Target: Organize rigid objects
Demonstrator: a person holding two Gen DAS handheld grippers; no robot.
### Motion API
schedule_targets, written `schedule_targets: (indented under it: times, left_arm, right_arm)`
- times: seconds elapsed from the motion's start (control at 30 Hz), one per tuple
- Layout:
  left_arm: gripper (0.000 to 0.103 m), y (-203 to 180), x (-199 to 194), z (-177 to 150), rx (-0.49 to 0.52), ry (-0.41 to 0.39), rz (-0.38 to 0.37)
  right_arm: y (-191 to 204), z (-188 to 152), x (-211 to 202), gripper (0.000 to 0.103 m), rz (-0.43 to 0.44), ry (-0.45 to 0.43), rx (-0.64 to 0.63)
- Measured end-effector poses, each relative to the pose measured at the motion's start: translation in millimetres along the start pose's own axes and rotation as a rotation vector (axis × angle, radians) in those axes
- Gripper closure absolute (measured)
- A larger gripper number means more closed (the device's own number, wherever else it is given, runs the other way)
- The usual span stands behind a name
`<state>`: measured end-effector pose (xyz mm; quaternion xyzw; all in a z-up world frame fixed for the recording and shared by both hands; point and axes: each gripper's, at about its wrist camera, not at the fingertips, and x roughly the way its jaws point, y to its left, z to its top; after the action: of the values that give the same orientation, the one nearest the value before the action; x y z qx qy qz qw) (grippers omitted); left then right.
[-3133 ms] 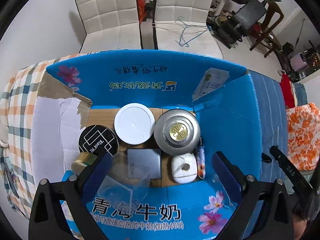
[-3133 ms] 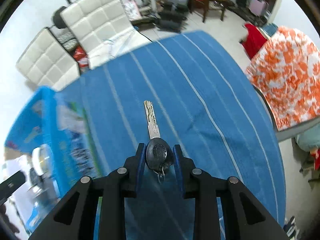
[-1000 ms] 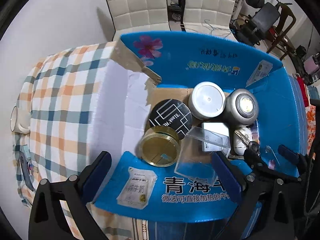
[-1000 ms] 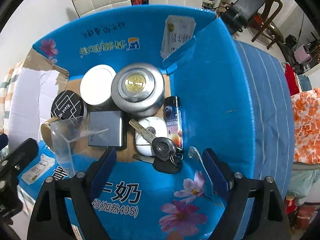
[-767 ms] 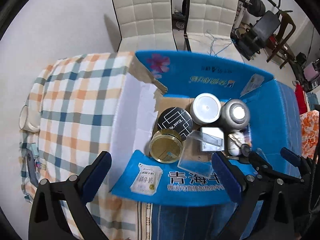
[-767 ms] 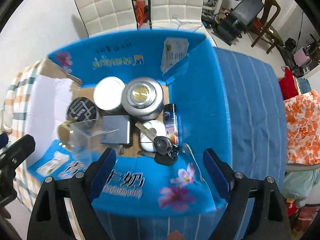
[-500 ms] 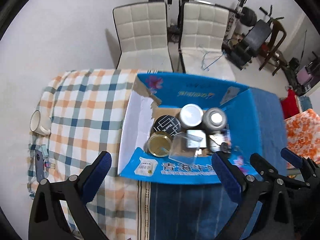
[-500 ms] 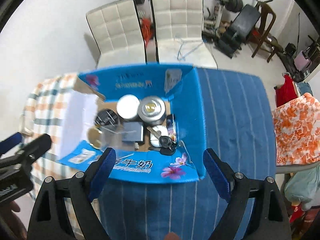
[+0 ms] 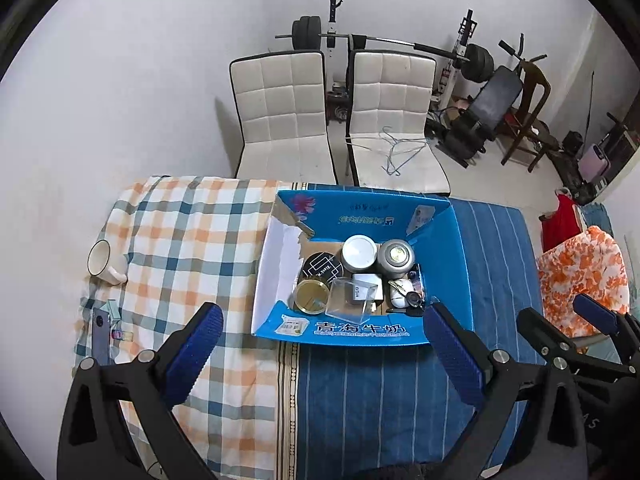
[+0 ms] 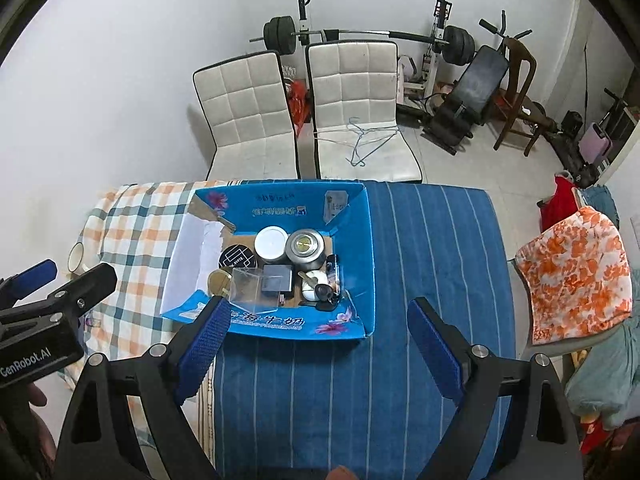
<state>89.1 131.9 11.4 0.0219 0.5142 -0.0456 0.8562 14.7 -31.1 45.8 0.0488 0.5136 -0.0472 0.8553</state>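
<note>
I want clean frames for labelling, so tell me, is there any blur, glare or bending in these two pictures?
Left wrist view: sharp, fisheye bends the blue box edges, a small glare spot on the silver tin. Right wrist view: equally sharp, dark corners, soft chair shadows on the wall.

Below me I see a table (image 10: pixel 420 240) under two cloths: a plaid cloth (image 9: pixel 188 232) on the left, a blue striped cloth (image 10: pixel 432 248) on the right. An open blue box (image 9: pixel 444 248) sits across their seam. On the plaid side I make out a white mug (image 9: pixel 102 262) at the far left edge and a phone (image 9: pixel 100 334) lying flat nearer to me, well apart from the box.
</note>
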Motion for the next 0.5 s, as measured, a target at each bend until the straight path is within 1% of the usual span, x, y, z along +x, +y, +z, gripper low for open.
schedule_targets:
  times: [0.13,0.5]
  left_arm:
    - [0.000,3,-4,-4,-0.006,-0.002,0.001]
    - [0.000,7,-3,-17,-0.020,0.027,-0.008]
  right_arm:
    - [-1,-2,-12,0.011,-0.008,-0.008,-0.004]
    - [-3,-4,-12,0.011,-0.026,-0.012,-0.007]
